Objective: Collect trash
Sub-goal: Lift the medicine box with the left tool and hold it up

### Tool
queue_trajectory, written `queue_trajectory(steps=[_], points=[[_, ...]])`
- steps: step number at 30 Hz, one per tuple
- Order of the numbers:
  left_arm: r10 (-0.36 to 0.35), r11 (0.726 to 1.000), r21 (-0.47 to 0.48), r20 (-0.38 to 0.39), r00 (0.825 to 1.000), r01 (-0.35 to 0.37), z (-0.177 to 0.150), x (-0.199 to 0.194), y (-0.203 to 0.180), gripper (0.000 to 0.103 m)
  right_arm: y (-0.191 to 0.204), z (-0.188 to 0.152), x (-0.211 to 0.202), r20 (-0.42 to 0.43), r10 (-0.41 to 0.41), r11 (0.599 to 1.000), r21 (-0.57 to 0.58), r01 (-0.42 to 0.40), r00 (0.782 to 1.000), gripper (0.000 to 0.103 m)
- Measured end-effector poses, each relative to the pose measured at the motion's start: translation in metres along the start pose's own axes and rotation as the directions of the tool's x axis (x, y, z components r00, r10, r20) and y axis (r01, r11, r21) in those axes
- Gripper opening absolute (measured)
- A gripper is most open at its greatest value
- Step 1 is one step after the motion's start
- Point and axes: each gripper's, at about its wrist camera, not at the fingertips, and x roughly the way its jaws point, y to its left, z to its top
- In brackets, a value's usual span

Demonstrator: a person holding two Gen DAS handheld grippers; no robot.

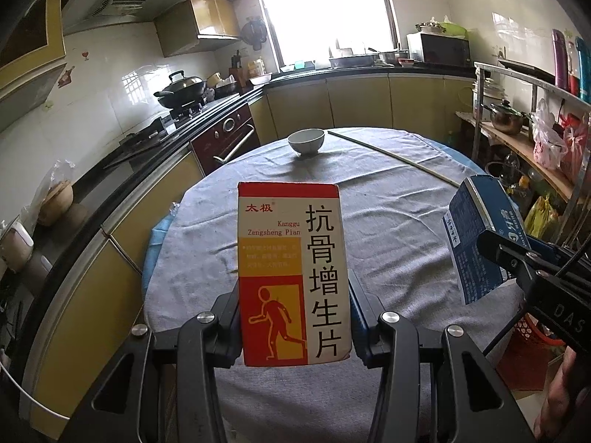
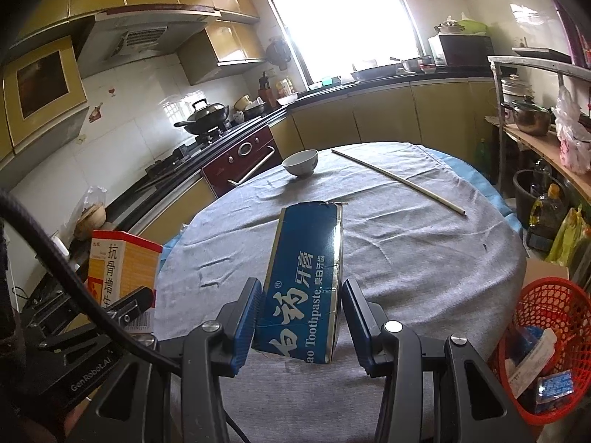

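The left gripper (image 1: pixel 293 326) pinches a flat cardboard medicine box (image 1: pixel 293 273) between its two black fingers. The box stands up straight and has a smooth, shiny front. It is red, yellow and white, with big black letters down one side and a little running man drawn near the bottom. It is held up above the near edge of the table.

The right gripper (image 2: pixel 301 323) pinches a long blue toothpaste box (image 2: pixel 304 280). The pads on the fingers (image 2: pixel 245 323) are blue and ribbed. This box is shiny too, with thin silver edges, and its far end is torn open and ragged. It leans a little to one side, also lifted over the table.

The table (image 2: pixel 406 243) is round and covered with a soft grey cloth that has wrinkles in it. A small white bowl (image 2: pixel 300 162), round and smooth, sits at the far side. Near it lies a long thin pale stick (image 2: pixel 397 181), flat on the cloth.

Low at the right of the table is a red plastic basket (image 2: pixel 546 306) with a net of holes. It has some wrappers inside.
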Motion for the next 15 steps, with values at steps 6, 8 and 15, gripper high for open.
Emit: queue_trajectory(steps=[6, 8, 15], points=[[-0.004, 1.0, 0.012, -0.009, 1.0, 0.004, 0.0, 0.002, -0.005, 0.049, -0.003, -0.001, -0.002, 0.002, -0.002, 1.0, 0.01, 0.002, 1.0, 0.048], [-0.006, 1.0, 0.015, -0.011, 1.0, 0.006, 0.0, 0.002, -0.007, 0.049, -0.004, 0.0, -0.003, 0.002, -0.002, 1.0, 0.012, 0.002, 1.0, 0.048], [-0.01, 0.999, 0.03, -0.016, 1.0, 0.011, 0.001, 0.006, -0.013, 0.049, -0.009, 0.0, -0.005, 0.006, -0.006, 1.0, 0.022, 0.005, 1.0, 0.048]])
